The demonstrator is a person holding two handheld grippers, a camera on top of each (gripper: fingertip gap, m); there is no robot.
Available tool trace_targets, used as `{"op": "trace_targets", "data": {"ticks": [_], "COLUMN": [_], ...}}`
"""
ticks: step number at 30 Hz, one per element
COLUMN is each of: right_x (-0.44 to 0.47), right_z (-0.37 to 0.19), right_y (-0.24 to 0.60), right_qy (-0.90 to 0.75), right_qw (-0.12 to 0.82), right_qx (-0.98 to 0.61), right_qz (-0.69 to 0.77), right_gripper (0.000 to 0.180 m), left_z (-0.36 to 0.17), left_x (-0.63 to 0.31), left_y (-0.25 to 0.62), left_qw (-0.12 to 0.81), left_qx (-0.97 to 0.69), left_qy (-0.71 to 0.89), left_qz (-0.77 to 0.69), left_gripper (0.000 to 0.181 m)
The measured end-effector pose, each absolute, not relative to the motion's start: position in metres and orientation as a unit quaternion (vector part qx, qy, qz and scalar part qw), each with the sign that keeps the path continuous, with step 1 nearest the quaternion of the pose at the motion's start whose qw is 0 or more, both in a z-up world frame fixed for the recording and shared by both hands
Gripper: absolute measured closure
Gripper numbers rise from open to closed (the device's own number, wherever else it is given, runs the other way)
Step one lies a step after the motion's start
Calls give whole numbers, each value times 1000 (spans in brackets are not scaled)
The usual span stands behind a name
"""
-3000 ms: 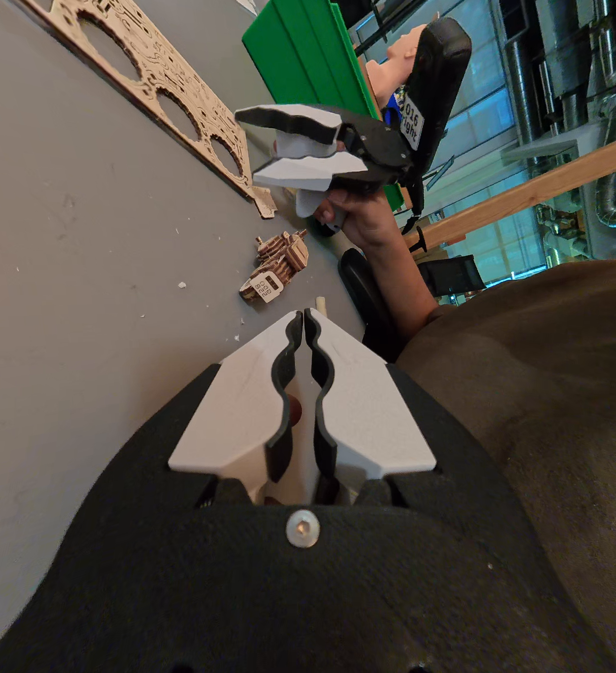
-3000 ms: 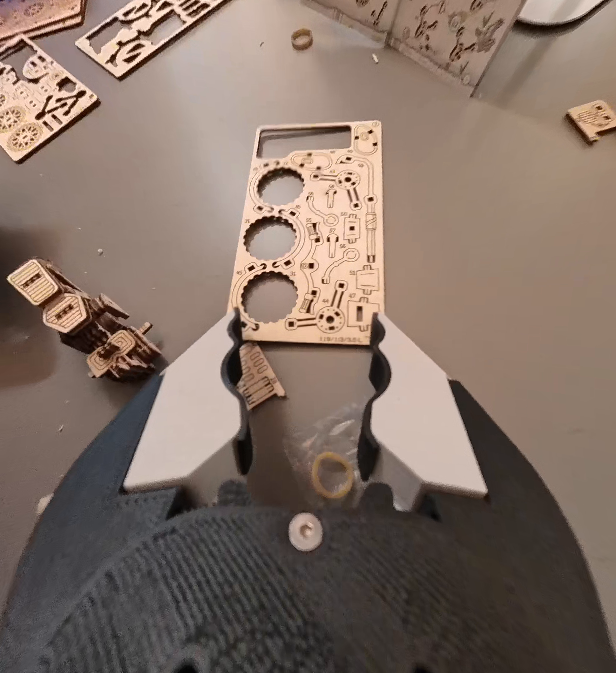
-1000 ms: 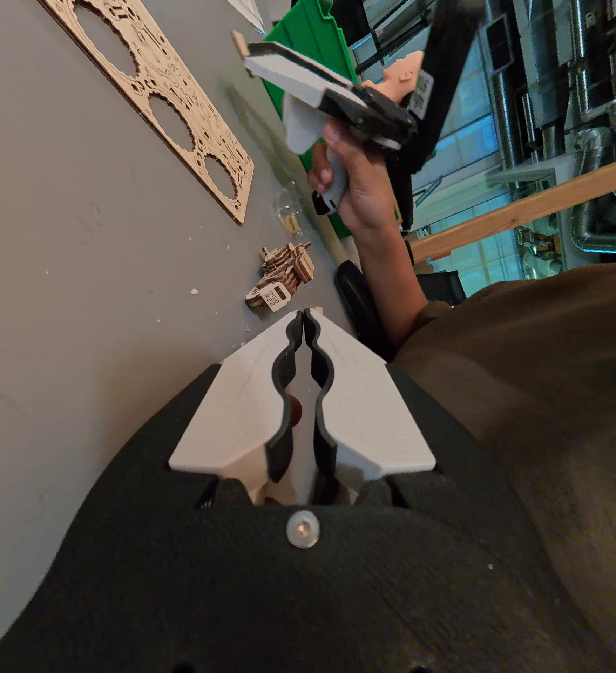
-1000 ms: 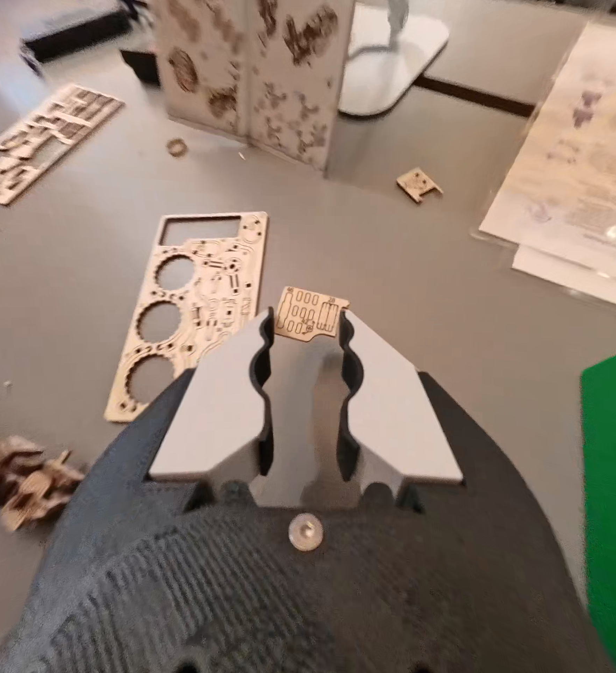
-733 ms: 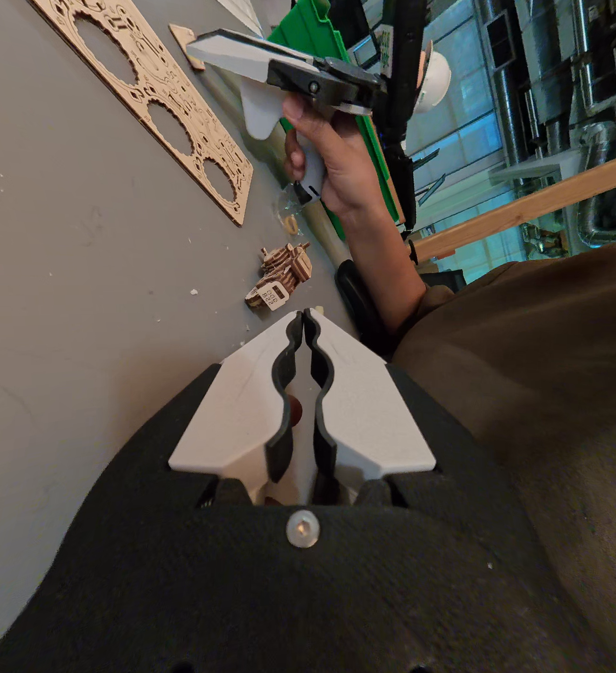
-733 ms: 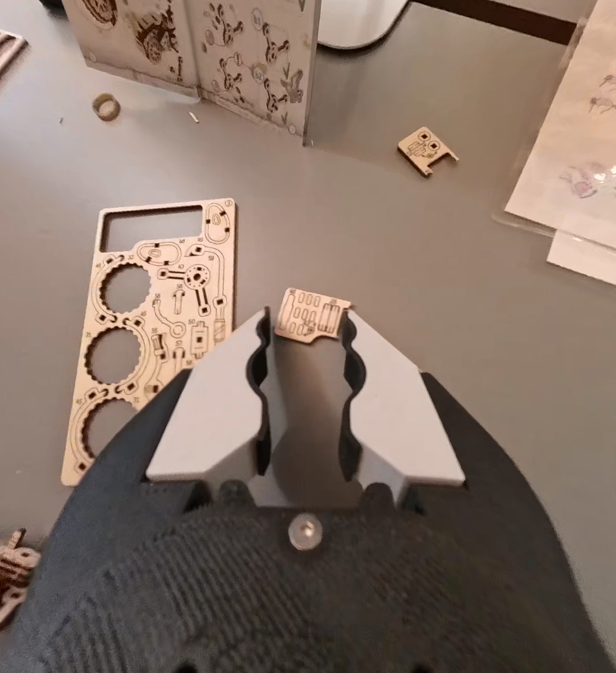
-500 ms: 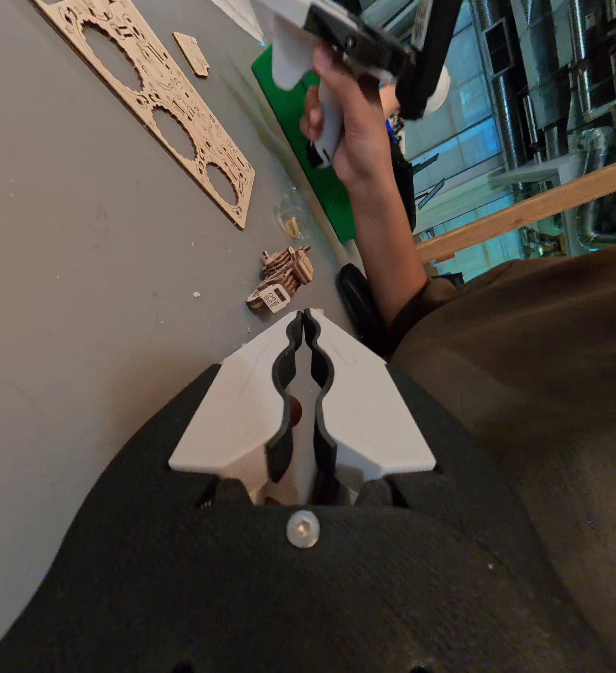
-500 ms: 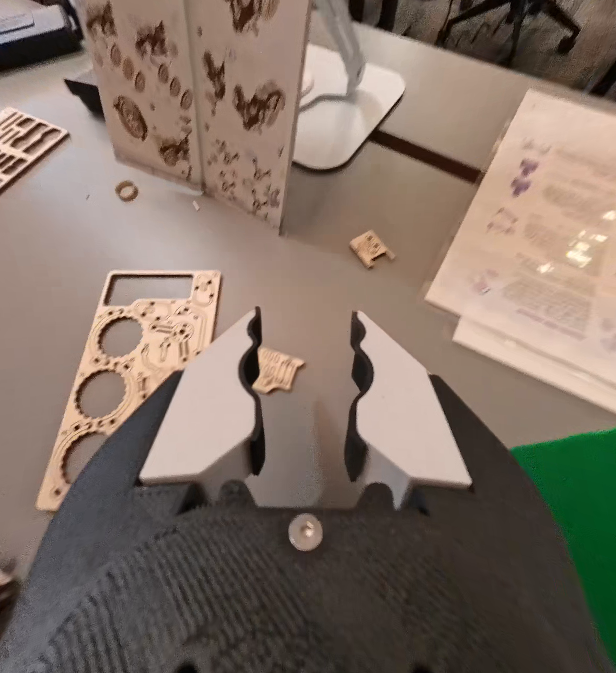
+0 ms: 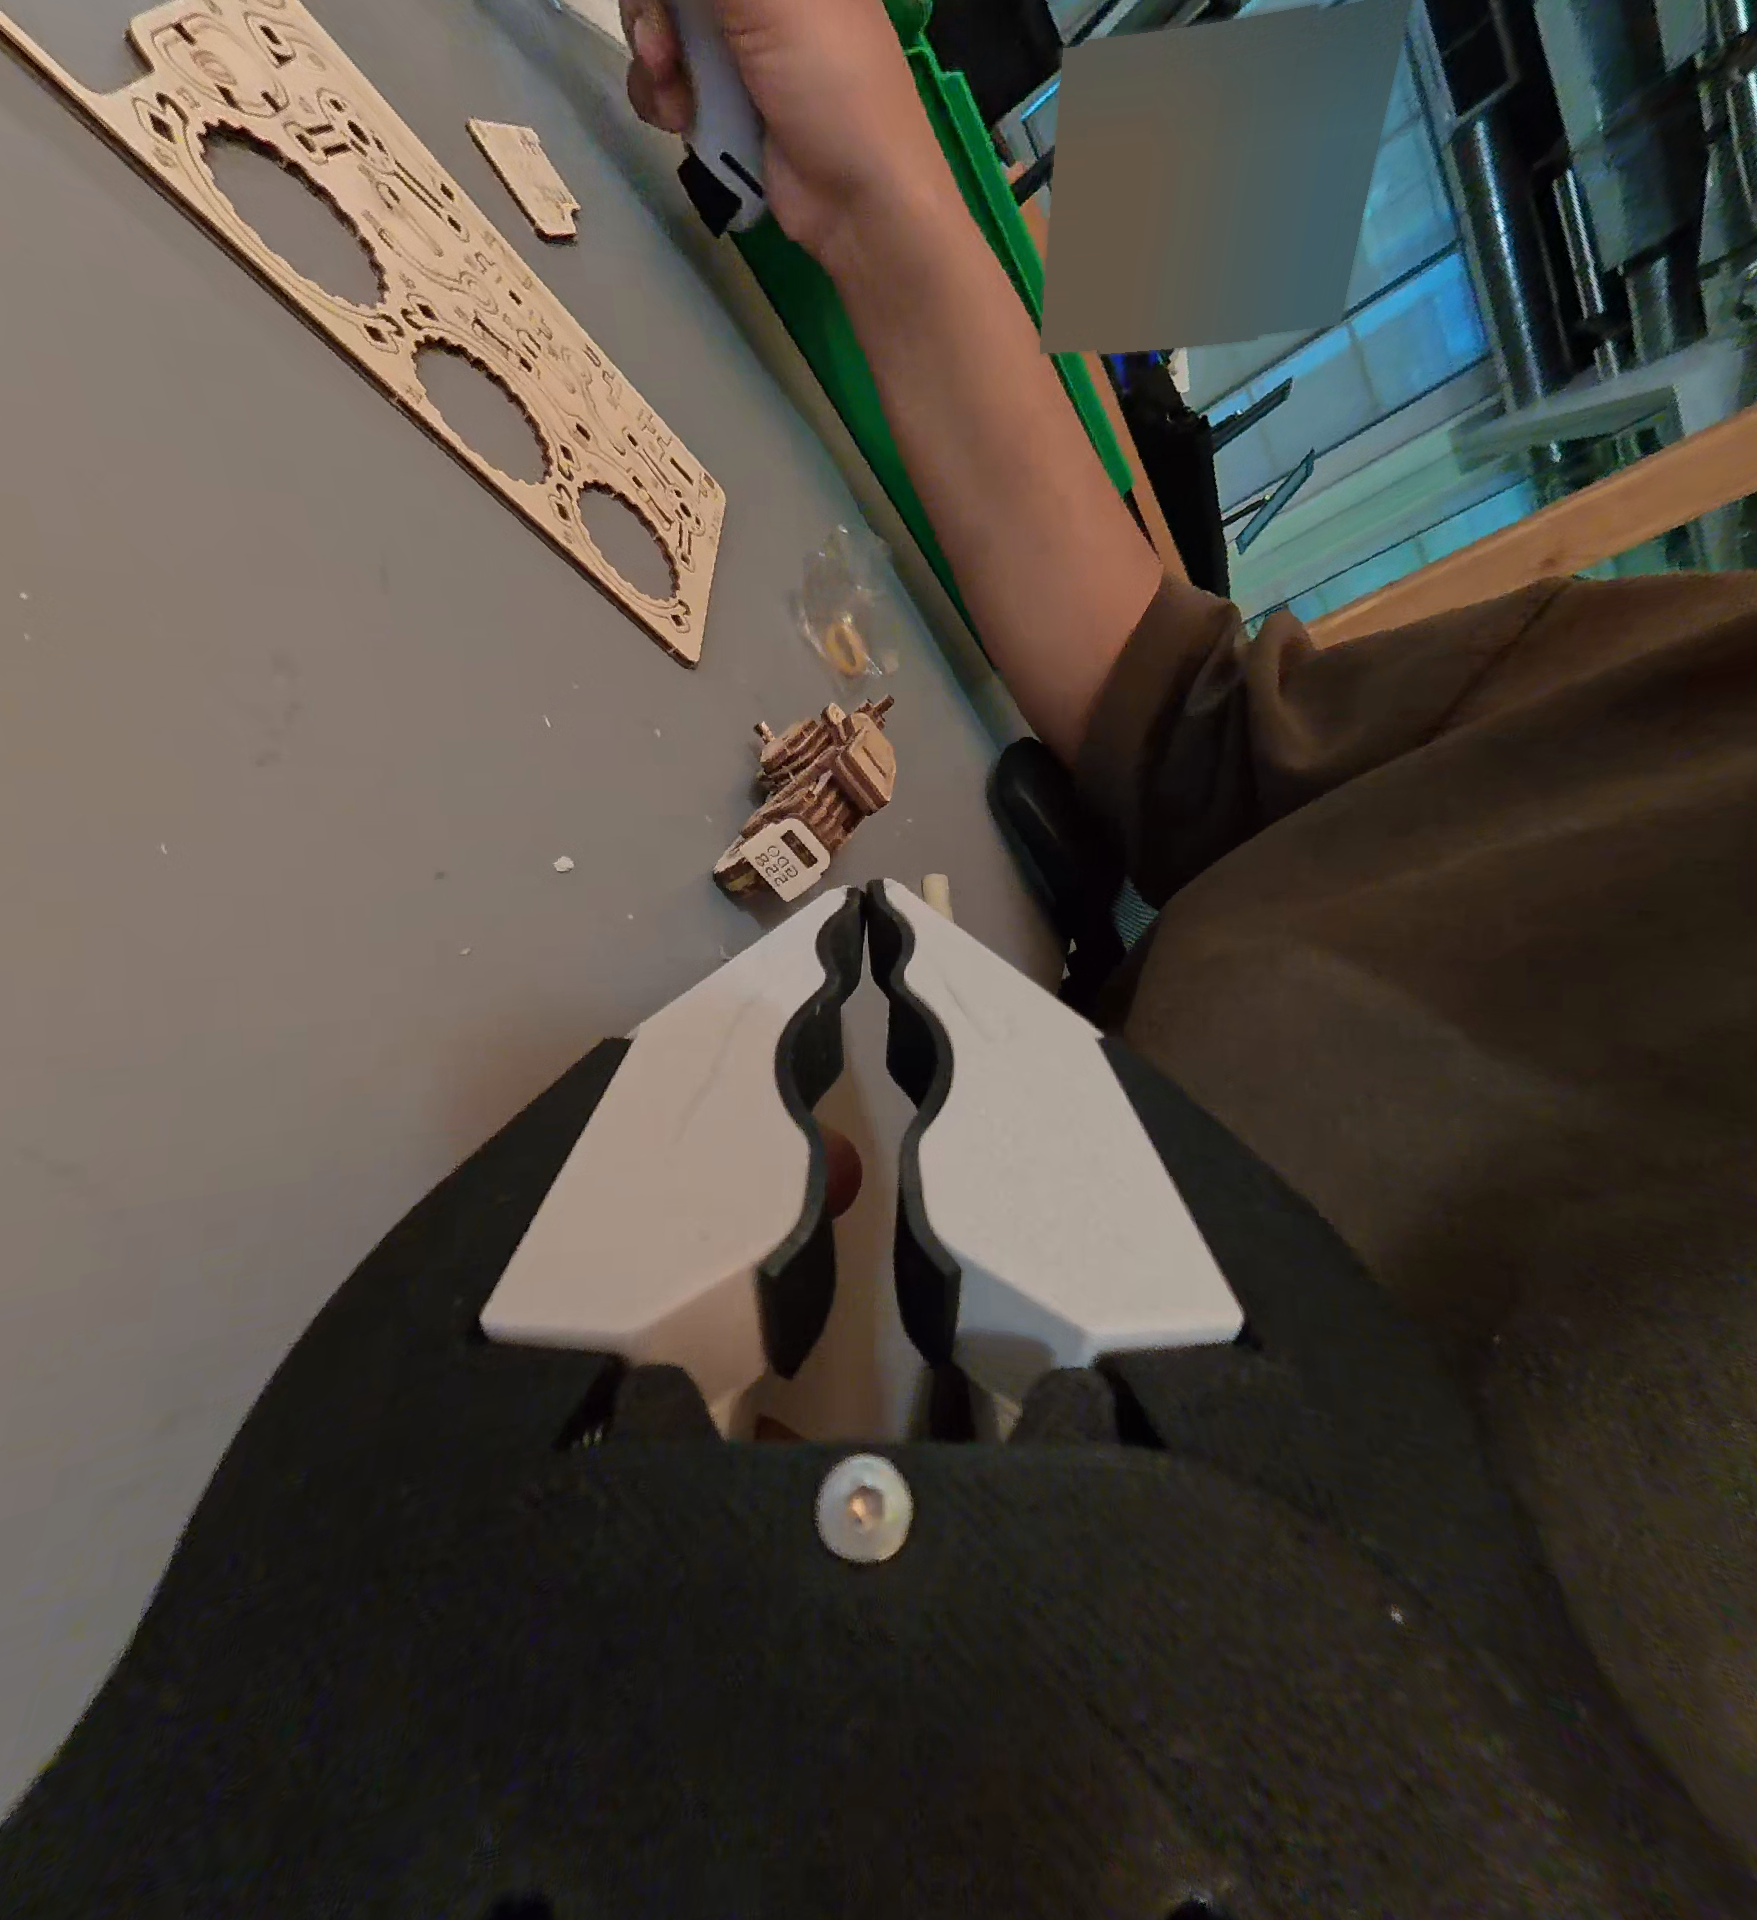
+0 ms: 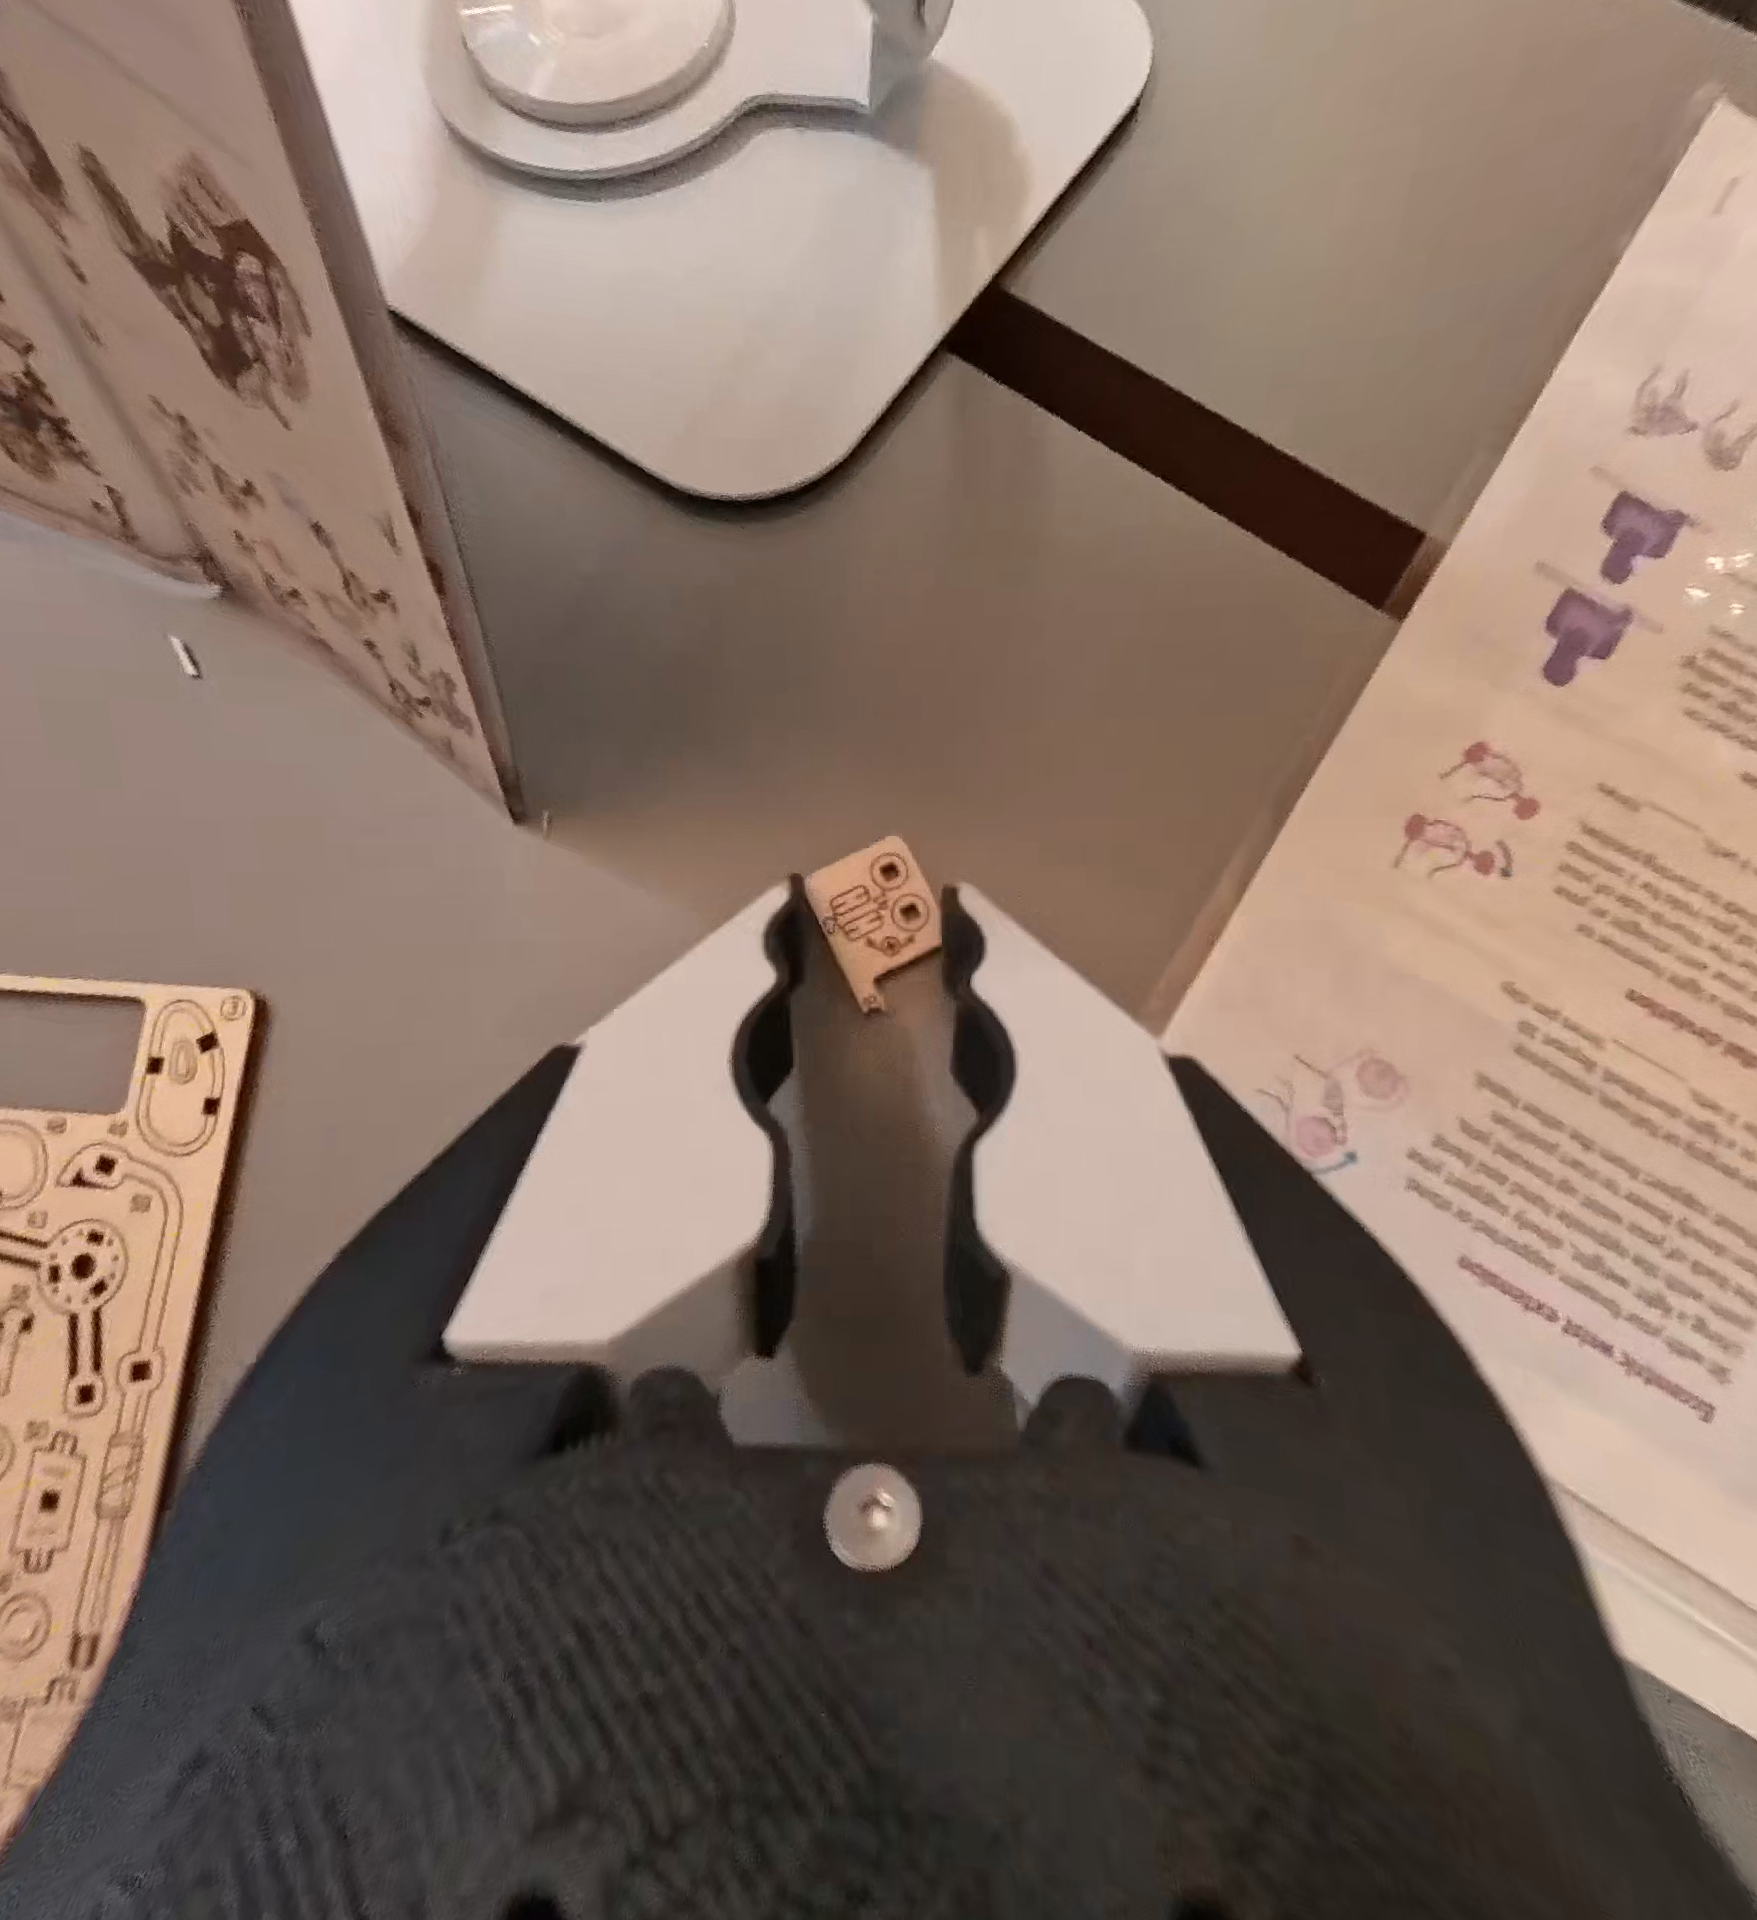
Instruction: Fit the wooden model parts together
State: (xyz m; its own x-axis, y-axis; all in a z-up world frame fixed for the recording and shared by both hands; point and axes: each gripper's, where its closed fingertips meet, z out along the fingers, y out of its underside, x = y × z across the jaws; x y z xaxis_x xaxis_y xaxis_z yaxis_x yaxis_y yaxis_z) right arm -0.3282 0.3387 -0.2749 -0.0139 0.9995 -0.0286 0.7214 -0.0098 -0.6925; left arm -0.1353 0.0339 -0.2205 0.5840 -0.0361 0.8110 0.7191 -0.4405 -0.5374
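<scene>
Reaching farther across the table (image 10: 645,831) than half a second ago, the right gripper (image 10: 869,904) now brackets a small wooden piece (image 10: 879,920) between spread jaws; the left gripper (image 9: 866,904) stays pressed together.

left gripper (image 9: 866,906): fingers closed, empty | right gripper (image 10: 872,906): fingers parted, hovering

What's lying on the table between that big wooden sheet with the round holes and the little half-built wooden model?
In the left wrist view, a small clear plastic bag with a yellowish ring inside lies between the flat cut-out wooden sheet and the small brown assembled wooden model.
</scene>
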Motion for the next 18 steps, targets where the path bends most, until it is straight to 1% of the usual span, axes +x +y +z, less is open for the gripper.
{"op": "trace_targets", "data": {"ticks": [5, 9, 14, 17, 18], "right_x": [-313, -272, -210, -200, -200], "right_z": [-252, -233, -248, -260, -263], "right_y": [328, 303, 310, 304, 301], "right_qy": [-639, -625, -609, -583, -577], "right_qw": [263, 278, 338, 312, 300], "right_qx": [-653, -656, -688, -717, -723], "right_qz": [311, 320, 204, 222, 234], "right_gripper": [156, 156, 156, 153, 146], "left_z": [-219, -220, -220, -220, -220], "left_x": [-131, -130, -127, -122, -121], "left_y": [34, 34, 33, 34, 35], "left_qw": [476, 477, 474, 472, 471], "left_qx": [-750, -755, -754, -759, -763], "left_qy": [-223, -217, -216, -204, -199], "left_qz": [-401, -394, -401, -399, -396], "left_gripper": [181, 181, 181, 181, 181]}}
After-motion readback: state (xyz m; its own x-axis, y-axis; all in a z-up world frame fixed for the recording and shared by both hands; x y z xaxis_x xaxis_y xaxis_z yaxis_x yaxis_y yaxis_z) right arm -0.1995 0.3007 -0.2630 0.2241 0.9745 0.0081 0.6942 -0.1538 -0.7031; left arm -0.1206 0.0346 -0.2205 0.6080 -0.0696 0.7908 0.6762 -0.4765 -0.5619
